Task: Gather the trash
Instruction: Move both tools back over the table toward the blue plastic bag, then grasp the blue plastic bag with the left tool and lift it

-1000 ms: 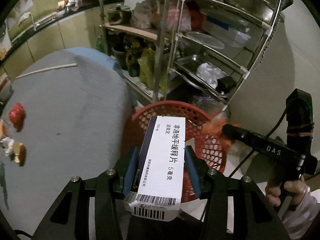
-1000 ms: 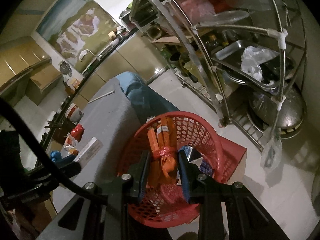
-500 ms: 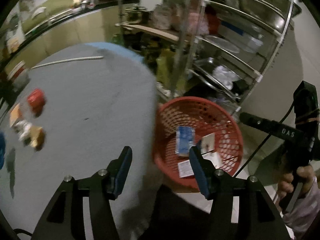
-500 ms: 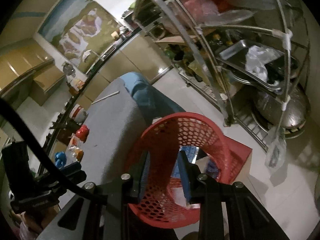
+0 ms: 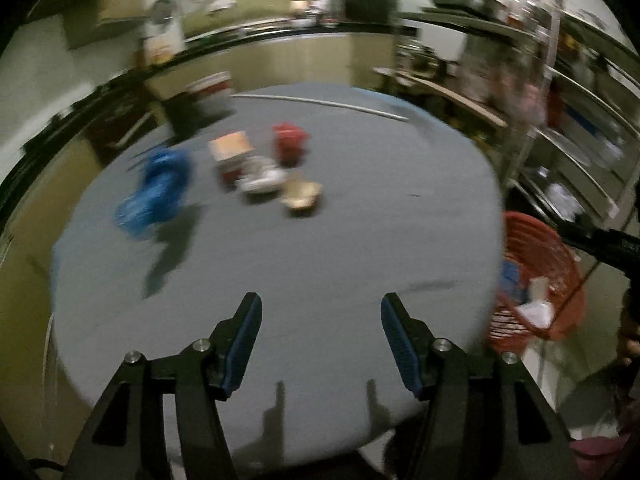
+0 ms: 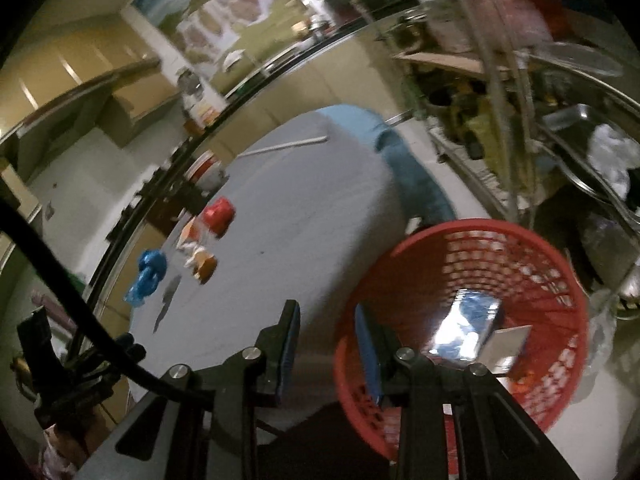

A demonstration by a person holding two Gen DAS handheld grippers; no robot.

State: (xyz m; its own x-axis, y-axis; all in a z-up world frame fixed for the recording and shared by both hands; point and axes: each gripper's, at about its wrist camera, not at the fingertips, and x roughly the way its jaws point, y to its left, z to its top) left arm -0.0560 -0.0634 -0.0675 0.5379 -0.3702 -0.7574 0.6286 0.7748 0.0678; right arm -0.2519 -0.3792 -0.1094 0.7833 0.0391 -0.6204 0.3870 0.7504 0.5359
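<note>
1. Right, my left gripper [image 5: 321,334] is over the near edge of the grey table [image 5: 360,240], jaws spread wide, nothing betw. them.
2. My right gripper [image 6: 329,346] hangs over the gap where table meets red basket [image 6: 560,380]; jaws apart, empty, right finger over the basket rim.
3. Trash on the table, far side, in a loose cluster: blue wrapper [image 5: 154,194] on the left, orange-and-white box [image 5: 230,150], white crumpled bit [image 5: 262,180], tan piece [image 5: 302,198], red crumpled piece [image 5: 290,142].
4. All of it well apart from both grippers.
5. Basket sits just beside the table's right edge, lower than the top. Inside: a shiny blue packet [image 6: 466,330] and a white box [image 6: 506,346], touching.
6. White stick [image 5: 320,102] lies along the table's far edge.
7. Metal rack [image 6: 520,100] stands behind the basket. Left view is blurry, so details are rough.
</note>
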